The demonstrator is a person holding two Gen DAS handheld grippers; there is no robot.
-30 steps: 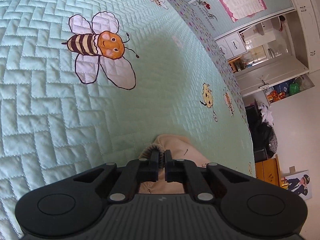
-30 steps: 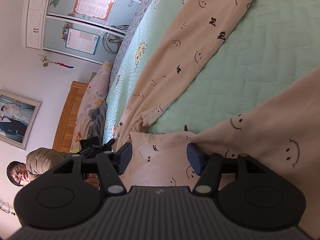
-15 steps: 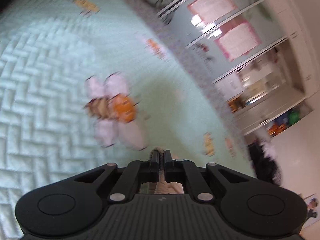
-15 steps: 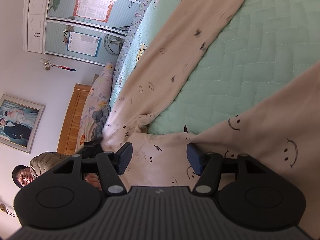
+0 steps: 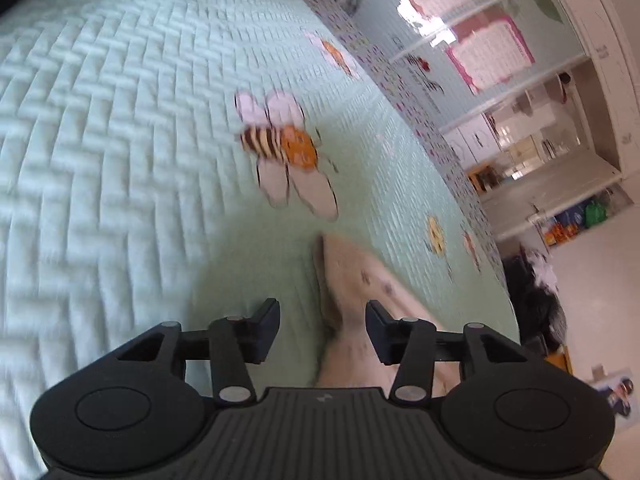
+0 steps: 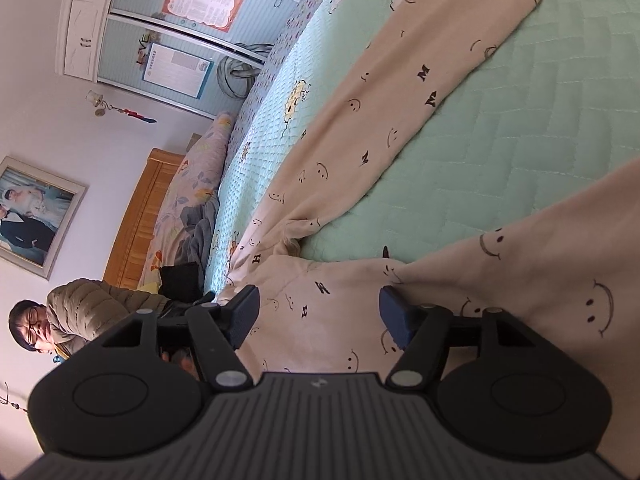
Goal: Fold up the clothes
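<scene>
Beige trousers printed with smiley faces and letters lie spread on the green quilted bedspread (image 6: 500,152). In the right wrist view one leg (image 6: 384,112) runs toward the top right and the other leg (image 6: 560,272) fills the lower right. My right gripper (image 6: 318,312) is open just above the crotch area, with cloth beneath its fingers. In the left wrist view the cuffed end of a trouser leg (image 5: 352,280) lies flat on the bedspread (image 5: 120,160). My left gripper (image 5: 322,330) is open above that cuff, holding nothing.
A bee pattern (image 5: 284,152) marks the bedspread ahead of the left gripper. A person in a padded jacket (image 6: 92,304) is at the bed's edge, near the wooden headboard (image 6: 140,216) and floral pillow (image 6: 192,184). Wardrobe doors (image 6: 180,20) line the far wall.
My left gripper was shut on the trouser cuff; it has opened and the cuff now lies flat on the bedspread. The right gripper has stayed open over the crotch area.
</scene>
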